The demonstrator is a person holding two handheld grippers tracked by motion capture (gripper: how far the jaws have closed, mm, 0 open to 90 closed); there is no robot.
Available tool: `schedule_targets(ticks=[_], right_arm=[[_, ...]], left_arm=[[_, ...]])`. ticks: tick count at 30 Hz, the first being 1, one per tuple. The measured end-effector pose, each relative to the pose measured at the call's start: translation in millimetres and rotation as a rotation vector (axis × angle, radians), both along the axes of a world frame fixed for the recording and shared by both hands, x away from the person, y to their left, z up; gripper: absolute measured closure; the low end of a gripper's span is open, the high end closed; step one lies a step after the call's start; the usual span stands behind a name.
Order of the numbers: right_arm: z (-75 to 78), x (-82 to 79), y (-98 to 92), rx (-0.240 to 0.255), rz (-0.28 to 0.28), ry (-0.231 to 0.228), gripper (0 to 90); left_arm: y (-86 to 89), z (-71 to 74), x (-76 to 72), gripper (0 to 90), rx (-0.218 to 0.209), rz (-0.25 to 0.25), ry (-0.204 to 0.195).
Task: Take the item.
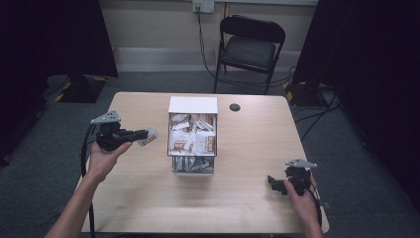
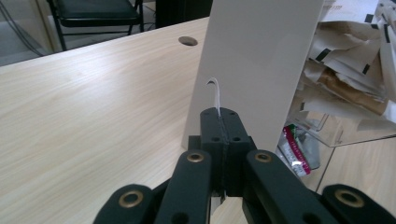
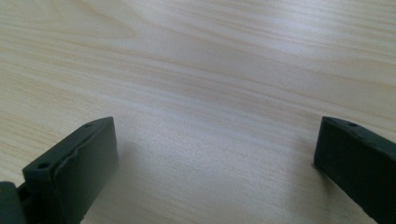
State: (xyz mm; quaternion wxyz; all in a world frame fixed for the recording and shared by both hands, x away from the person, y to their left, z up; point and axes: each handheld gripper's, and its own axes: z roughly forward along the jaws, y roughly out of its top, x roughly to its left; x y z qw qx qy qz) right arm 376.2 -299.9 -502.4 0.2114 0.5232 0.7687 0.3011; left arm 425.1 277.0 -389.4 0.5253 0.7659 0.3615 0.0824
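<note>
left gripper (image 1: 143,134) pinching thin white-brown packet (image 1: 148,137) (edge-on), right gripper (image 1: 275,183) wide apart

The table (image 1: 148,198) was a pale wood-grain top with a dark round hole (image 1: 235,107) near its far edge; at its middle stood a clear organizer (image 1: 193,166) with a white back panel, stuffed with packets (image 1: 192,136); the remaining surface was bare wood.

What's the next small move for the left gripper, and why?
Probably carry it right, over the box top, then open. The left gripper is shut on a sachet, held left of the box's white wall, and similar sachets already fill it.
</note>
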Motion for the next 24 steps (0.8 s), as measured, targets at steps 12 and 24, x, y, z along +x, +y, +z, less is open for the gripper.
schedule_targets(ticks=[12,24], right_arm=[[-0.1,0.2,-0.1,-0.001,0.002,0.000,0.0],[-0.1,0.2,-0.1,-0.001,0.002,0.000,0.0]], left_arm=[[-16.0,-12.8,5.3,90.0,0.036,-0.022,0.043],[-33.2,-43.5,16.6,90.0,0.077,-0.045,0.112]])
